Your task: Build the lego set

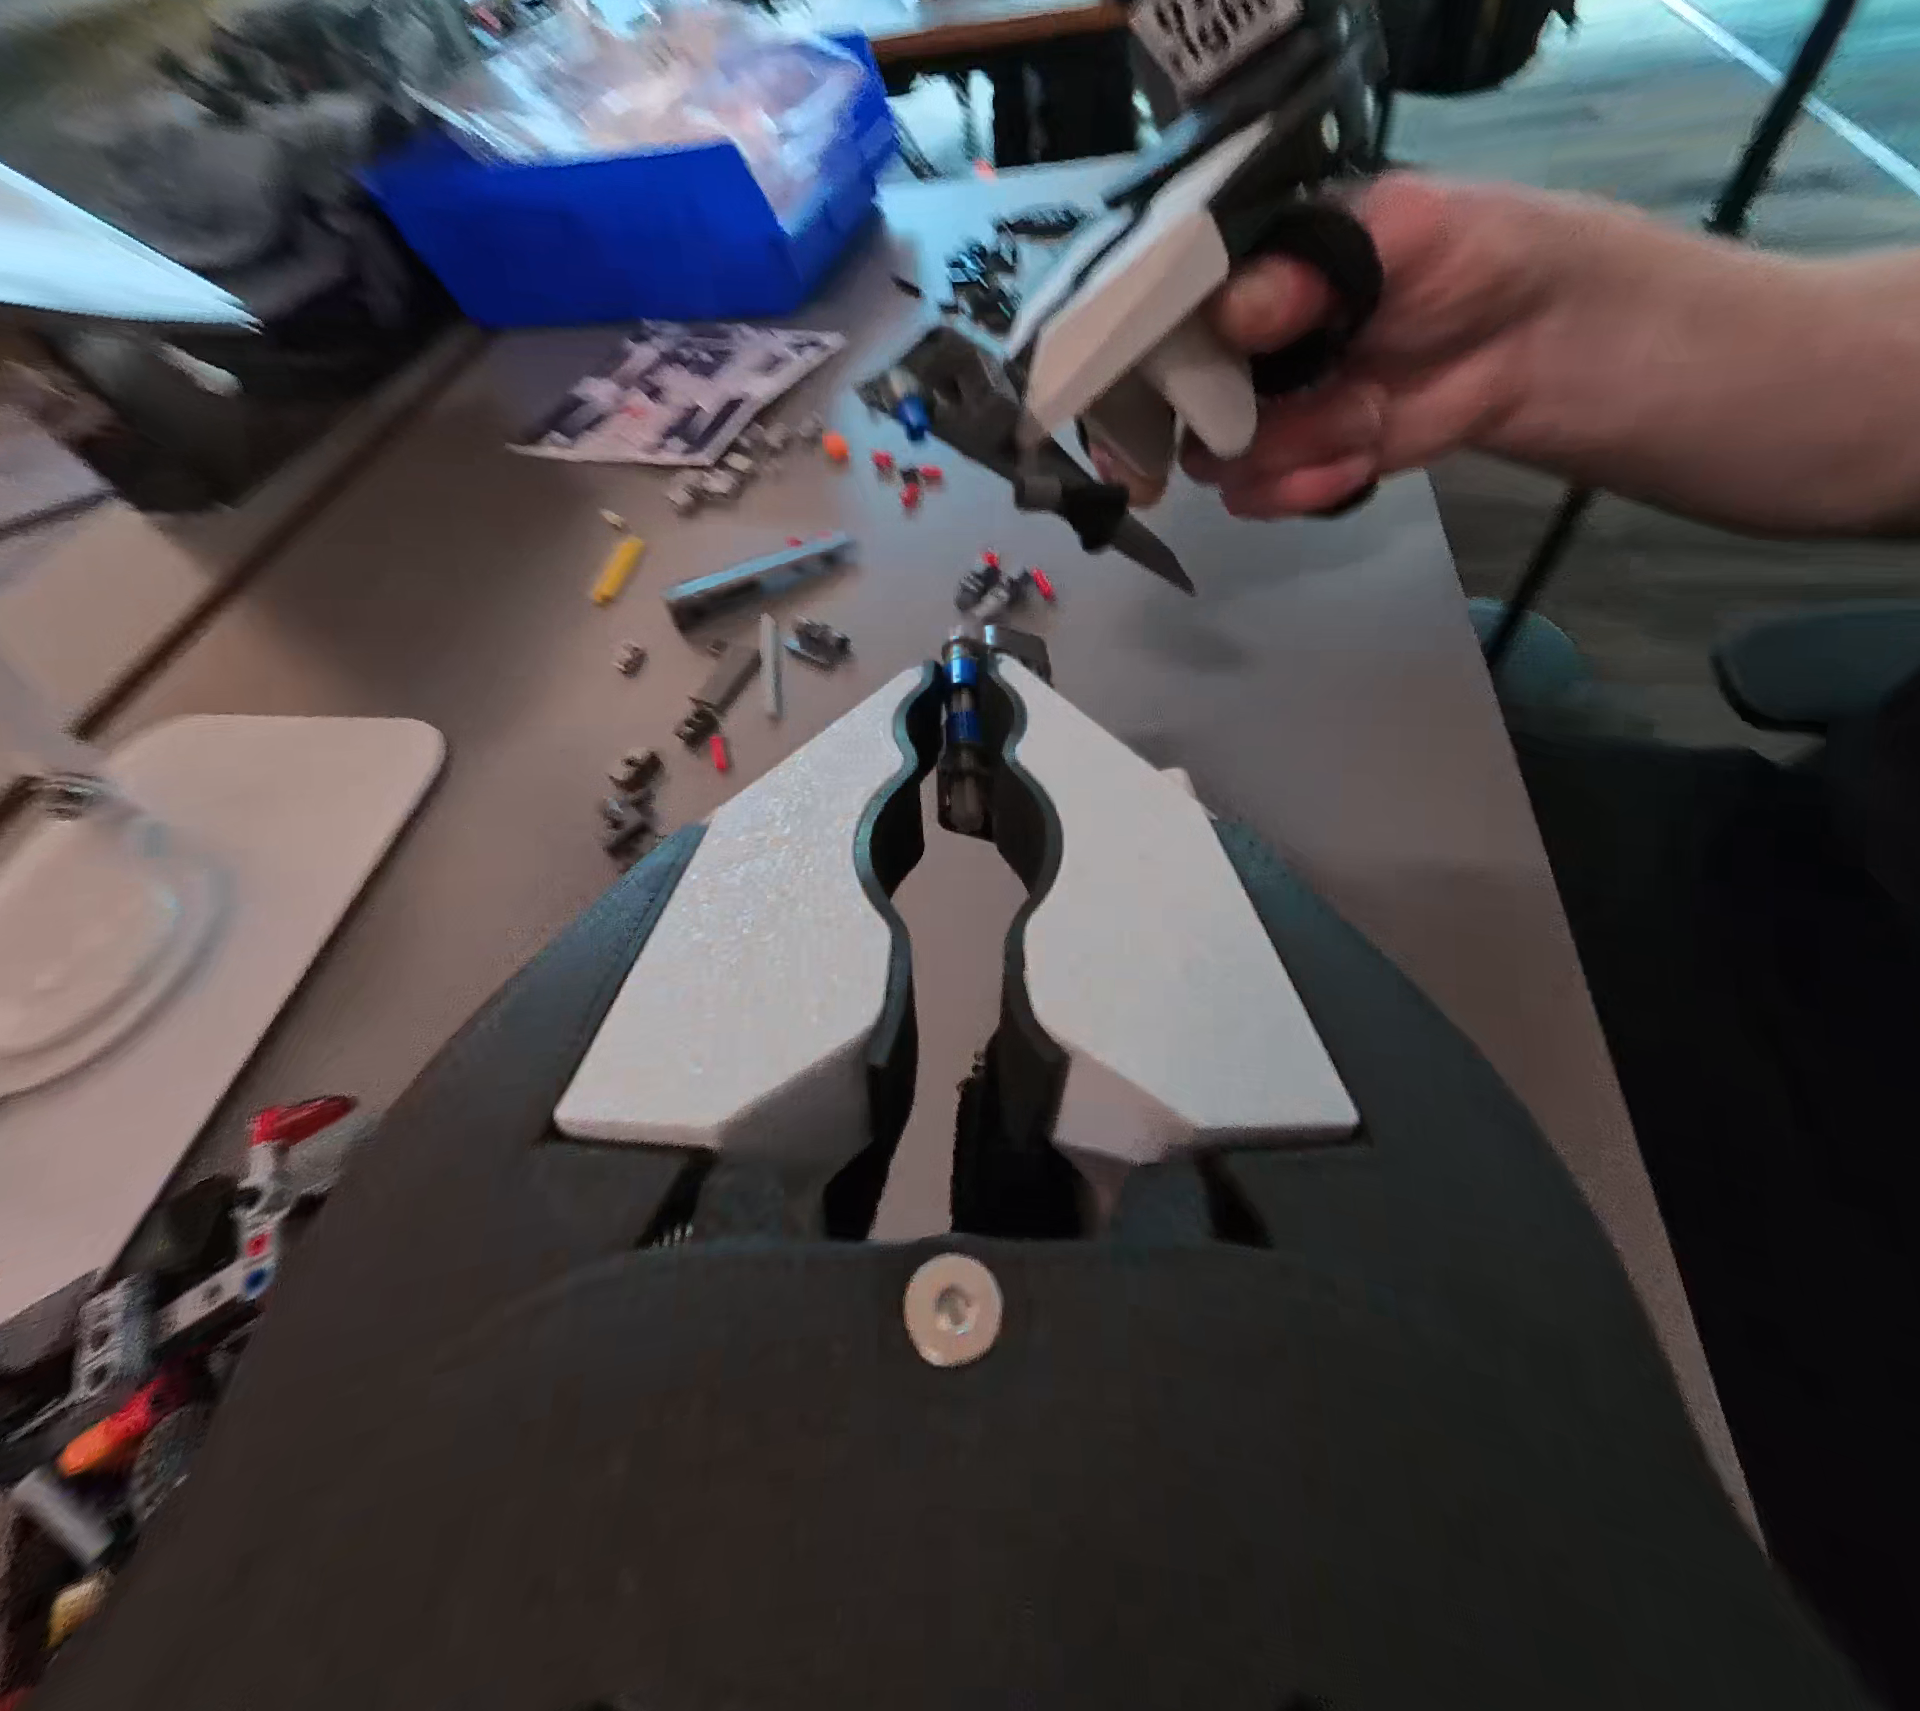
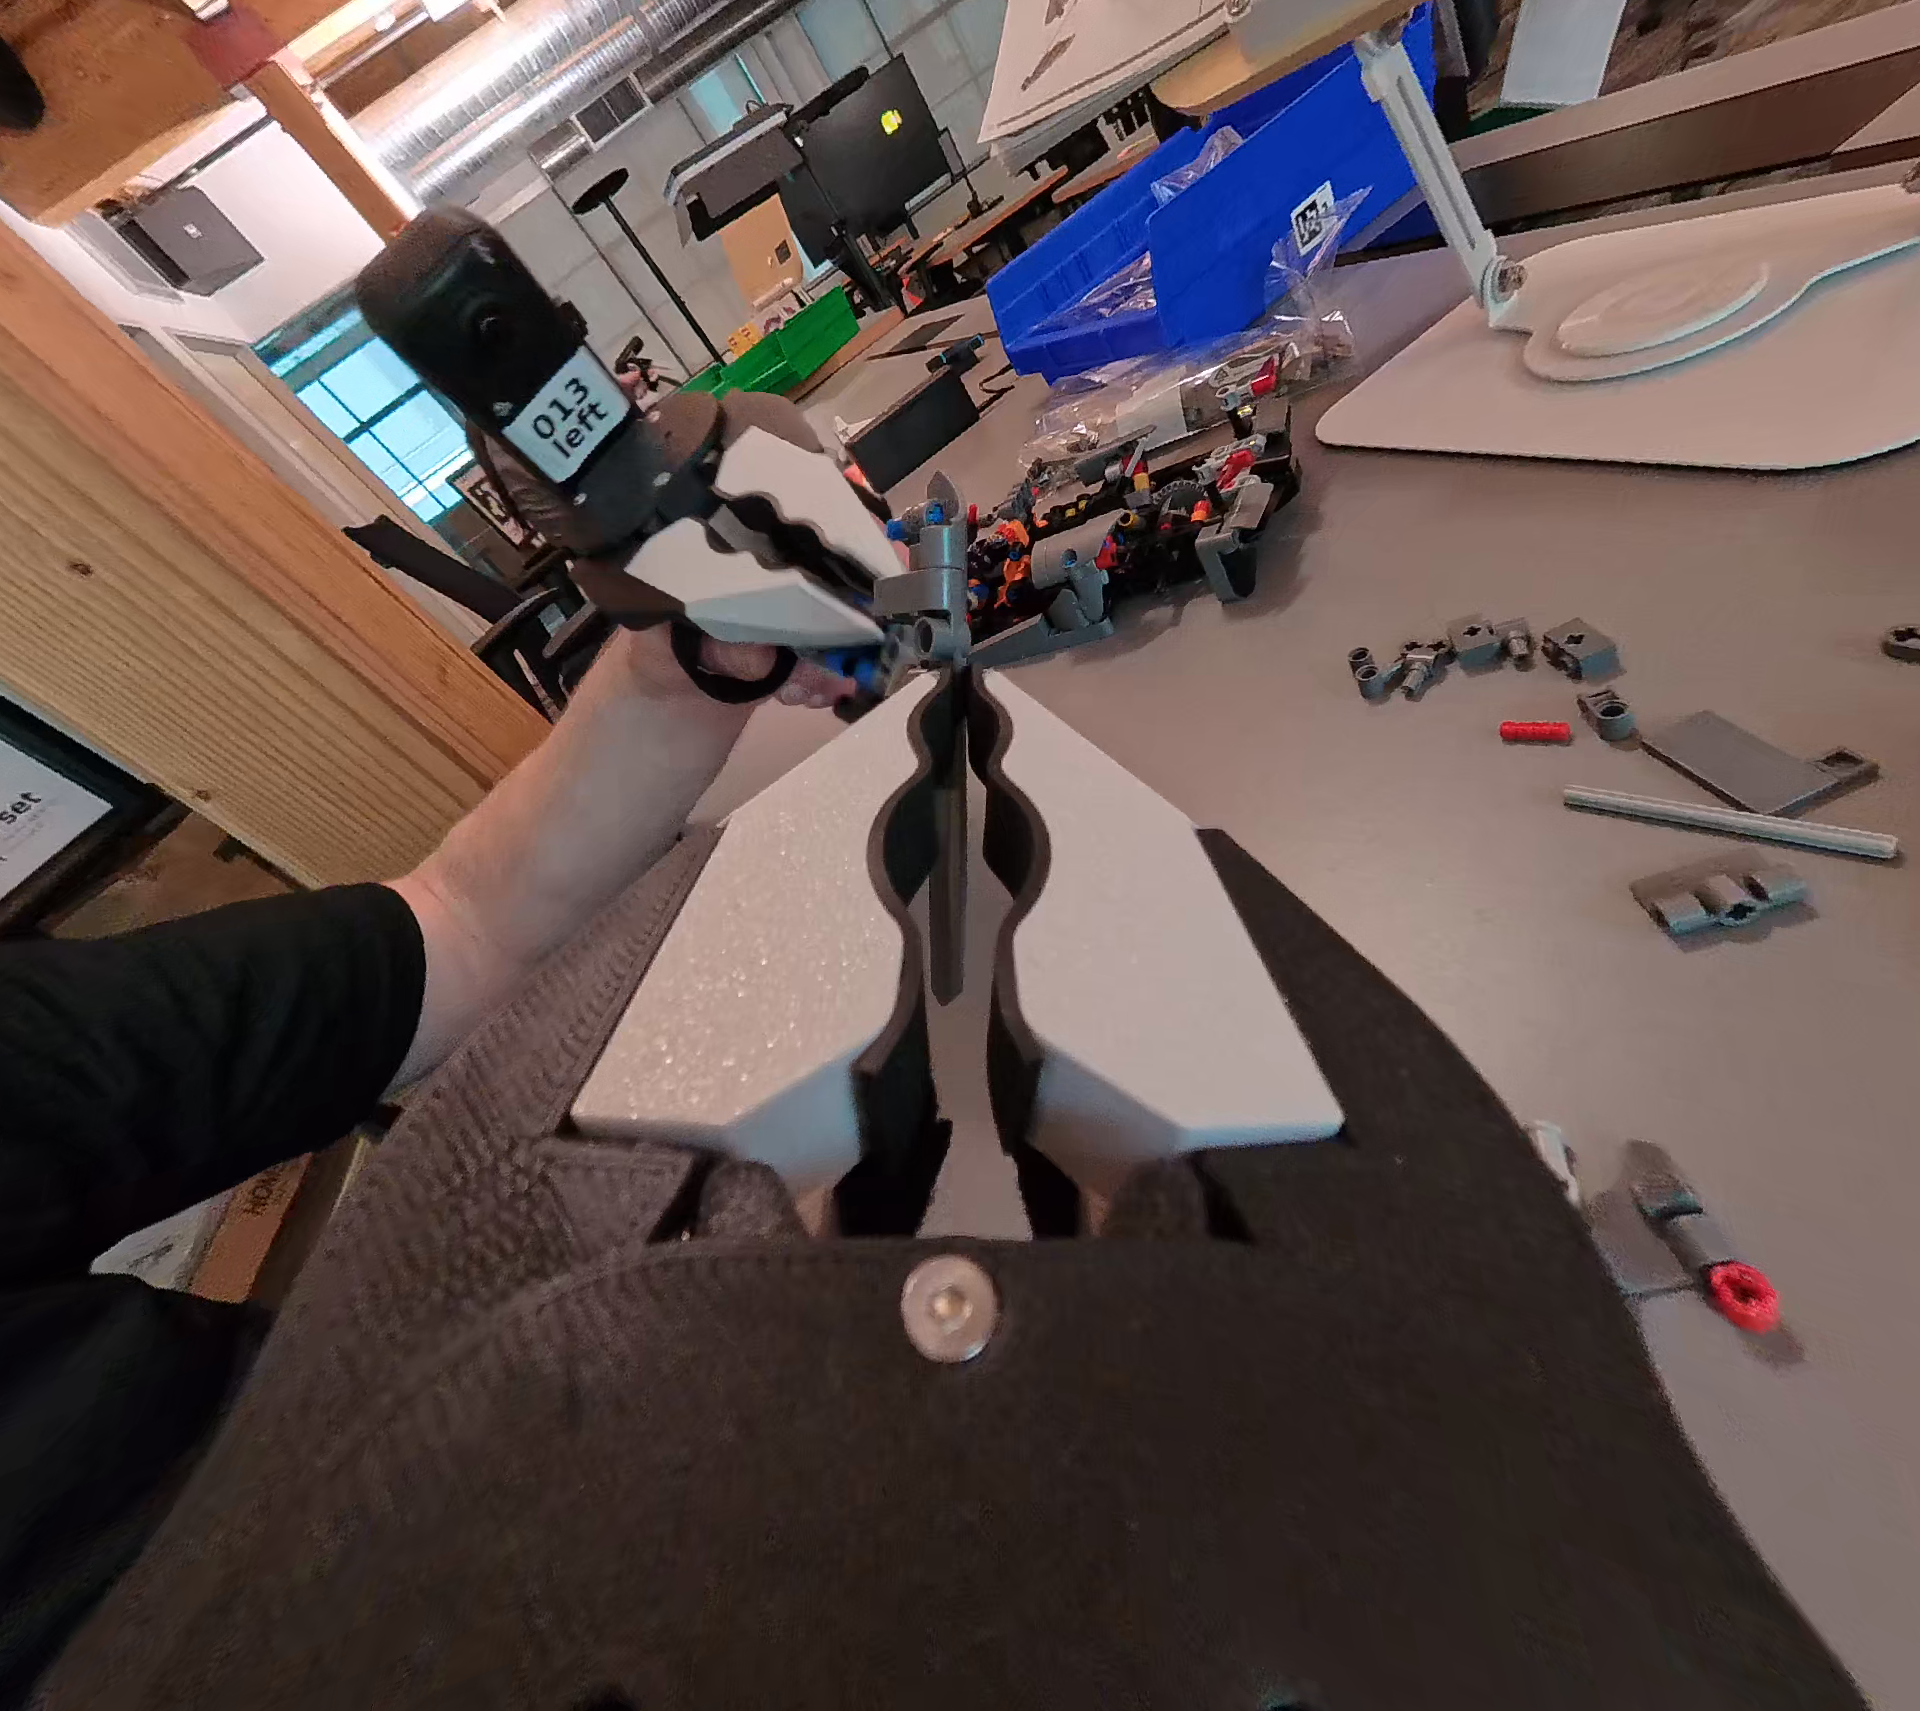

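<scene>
My left gripper (image 1: 961, 674) is shut on a small grey lego piece with blue rings (image 1: 964, 726), held above the grey table (image 1: 1299, 726). My right gripper (image 2: 951, 679) is shut on a thin dark grey panel (image 2: 948, 830) seen edge-on, with a grey lego sub-assembly (image 2: 930, 591) on its far end. In the left wrist view the right gripper (image 1: 1034, 414) holds that panel (image 1: 997, 435) tilted, a little beyond and apart from my left piece. In the right wrist view the left gripper (image 2: 888, 617) sits just left of the sub-assembly; contact cannot be told.
A large part-built lego model (image 2: 1132, 518) lies behind on the table. Loose parts are scattered: a grey beam (image 1: 758, 575), a yellow piece (image 1: 616, 568), a grey axle (image 2: 1730, 820), a red pin (image 2: 1535, 731). Blue bins (image 2: 1226, 248), a booklet (image 1: 686, 388) and a white stand base (image 2: 1558, 404) are nearby. The tips of one gripper are about 6 cm away from the tips of the other. Both grippers' tips are roughly 15 cm from the red pin (image 2: 1535, 731). Seen from the left wrist view (image 1: 721, 753) as well.
</scene>
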Motion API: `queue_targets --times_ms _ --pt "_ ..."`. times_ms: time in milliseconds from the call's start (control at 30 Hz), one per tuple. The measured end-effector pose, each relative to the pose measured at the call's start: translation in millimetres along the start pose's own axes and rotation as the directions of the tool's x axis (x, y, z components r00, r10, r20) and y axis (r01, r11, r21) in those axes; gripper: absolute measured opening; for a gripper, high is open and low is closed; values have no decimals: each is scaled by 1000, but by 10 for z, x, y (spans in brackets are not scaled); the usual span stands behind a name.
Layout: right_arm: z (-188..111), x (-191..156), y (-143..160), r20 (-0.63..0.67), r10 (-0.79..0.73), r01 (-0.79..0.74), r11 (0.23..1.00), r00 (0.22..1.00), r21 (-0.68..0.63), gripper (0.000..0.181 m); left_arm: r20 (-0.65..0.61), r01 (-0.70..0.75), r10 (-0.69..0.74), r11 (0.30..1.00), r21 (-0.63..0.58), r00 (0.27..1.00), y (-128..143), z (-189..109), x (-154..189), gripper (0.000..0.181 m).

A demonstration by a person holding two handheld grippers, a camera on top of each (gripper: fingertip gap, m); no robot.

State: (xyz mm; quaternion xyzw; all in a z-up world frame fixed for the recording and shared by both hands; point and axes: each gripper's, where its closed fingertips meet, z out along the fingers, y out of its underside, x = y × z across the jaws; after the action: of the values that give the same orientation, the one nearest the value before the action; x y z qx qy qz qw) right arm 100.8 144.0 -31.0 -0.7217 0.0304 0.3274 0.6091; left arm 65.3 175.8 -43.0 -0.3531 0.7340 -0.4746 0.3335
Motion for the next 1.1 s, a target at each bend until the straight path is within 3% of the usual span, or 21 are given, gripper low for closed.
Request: queue_targets --times_ms 233,433,867,1100 --pt "-66 24 -14 -15 -7 7 1000 1000 6 0 -265 -16 -47 973 -230 963 442 296 268 3" --pt "-95 52 -30 -15 -1 1 1000 1000 18 0 -368 -53 -57 958 -281 928 581 422 420 3" --pt "-81 97 -17 -5 10 -10 1000 1000 20 0 -392 -94 -37 946 -311 919 751 542 458 4" --pt "-68 98 -22 1 11 -11 1000 1000 23 0 -354 -95 -20 949 -302 935 749 561 398 17"
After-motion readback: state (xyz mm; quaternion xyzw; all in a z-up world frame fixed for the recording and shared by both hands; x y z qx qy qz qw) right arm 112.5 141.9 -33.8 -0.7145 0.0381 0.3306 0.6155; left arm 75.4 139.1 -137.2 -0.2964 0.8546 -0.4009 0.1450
